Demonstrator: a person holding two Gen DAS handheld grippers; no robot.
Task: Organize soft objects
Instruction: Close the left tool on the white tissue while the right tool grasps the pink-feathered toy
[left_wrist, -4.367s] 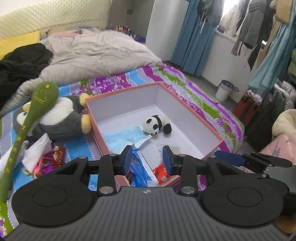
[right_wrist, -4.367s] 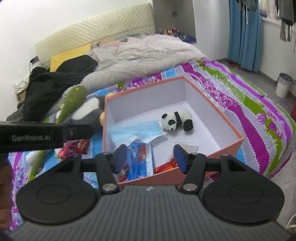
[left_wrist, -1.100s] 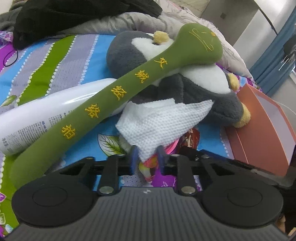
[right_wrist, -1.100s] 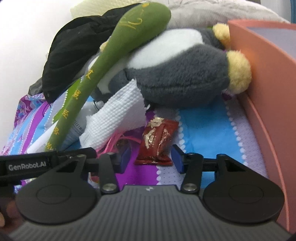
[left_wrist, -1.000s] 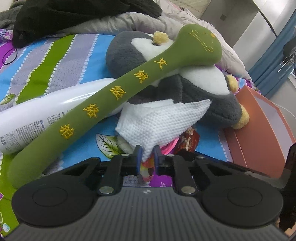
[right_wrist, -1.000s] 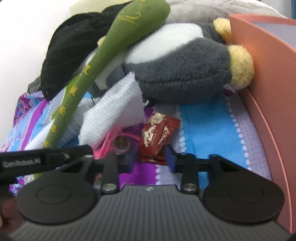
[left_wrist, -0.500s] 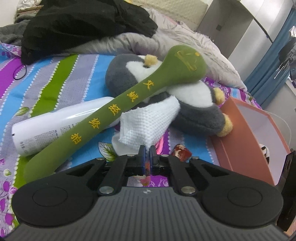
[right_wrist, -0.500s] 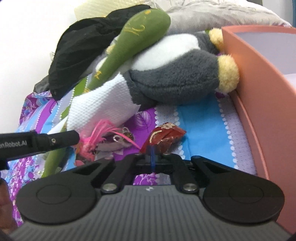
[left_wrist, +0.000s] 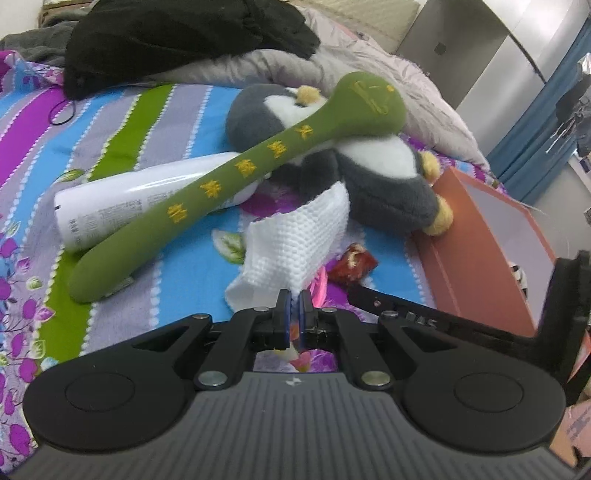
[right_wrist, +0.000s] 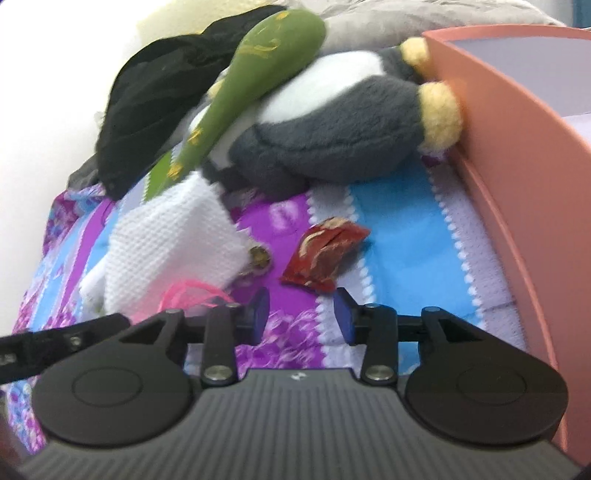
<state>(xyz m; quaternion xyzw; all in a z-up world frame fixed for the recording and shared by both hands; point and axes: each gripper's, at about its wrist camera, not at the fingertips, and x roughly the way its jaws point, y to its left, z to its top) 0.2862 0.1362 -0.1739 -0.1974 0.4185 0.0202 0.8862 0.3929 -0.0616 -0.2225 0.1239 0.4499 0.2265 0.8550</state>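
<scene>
My left gripper (left_wrist: 294, 303) is shut on a corner of a white waffle-weave cloth (left_wrist: 295, 240) and holds it lifted off the striped bedspread. The cloth also shows in the right wrist view (right_wrist: 173, 240). Behind it lies a grey and white plush penguin (left_wrist: 373, 173) with a long green plush stick (left_wrist: 236, 177) across it. My right gripper (right_wrist: 301, 314) is open and empty, just short of a red snack packet (right_wrist: 325, 254) on the bedspread. The pink open box (right_wrist: 517, 147) stands to the right.
A white spray bottle (left_wrist: 147, 199) lies under the green stick. Black clothes (left_wrist: 177, 40) and a grey duvet (left_wrist: 369, 62) are piled behind. A pink ribbon (right_wrist: 192, 295) and a small metal trinket (right_wrist: 258, 258) lie by the cloth.
My left gripper closed on the white cloth and has raised it. My right gripper shut on the red packet, then opened and let it go; the packet lies on the bedspread.
</scene>
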